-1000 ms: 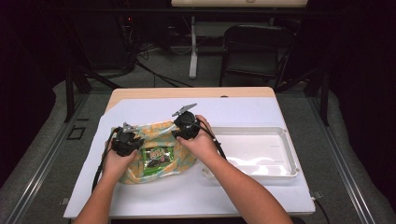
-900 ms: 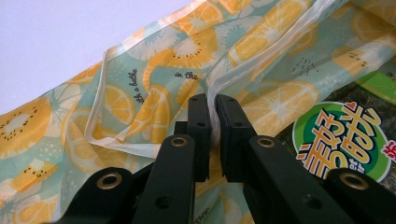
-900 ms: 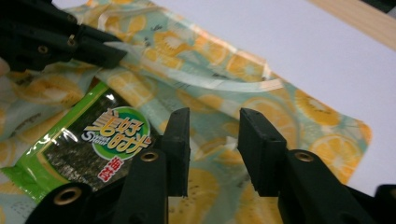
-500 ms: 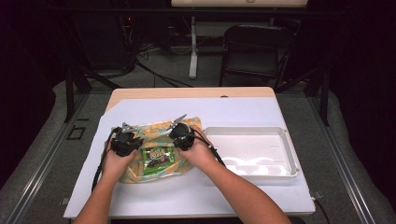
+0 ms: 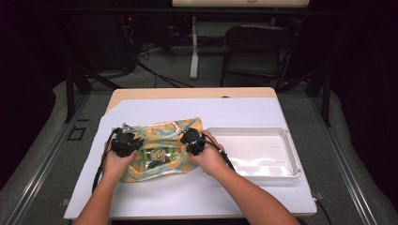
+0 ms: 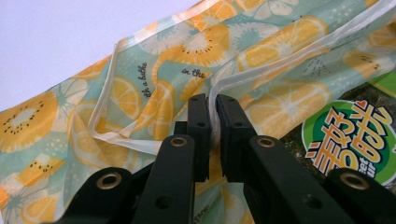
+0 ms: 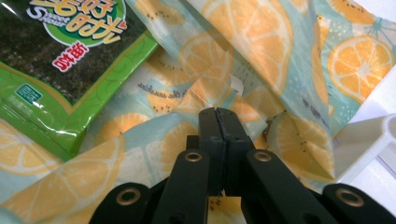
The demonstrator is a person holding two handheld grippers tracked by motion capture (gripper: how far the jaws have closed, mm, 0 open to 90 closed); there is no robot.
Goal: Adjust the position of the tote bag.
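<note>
A clear plastic bag [image 5: 155, 129] printed with orange slices lies on the white sheet, with a green seaweed snack pack [image 5: 159, 157] inside. My left gripper [image 5: 124, 140] is at its left end, and in the left gripper view the gripper [image 6: 212, 105] is shut on the bag's clear rim [image 6: 154, 70], the snack pack [image 6: 355, 135] to its right. My right gripper [image 5: 192, 138] is at the bag's right end. Its jaws [image 7: 217, 112] have just been closing and now meet on a fold of the bag [image 7: 261, 42], beside the snack pack [image 7: 60, 60].
A white plastic tray [image 5: 291, 154] stands right of the bag, close to my right hand; its corner [image 7: 369, 135] is in the right gripper view. The white sheet [image 5: 234, 112] covers most of the wooden table. A chair and stands are beyond the far edge.
My right hand has come down and toward the bag's right end, and its gripper now sits low on the bag. The left hand and the bag have stayed put.
</note>
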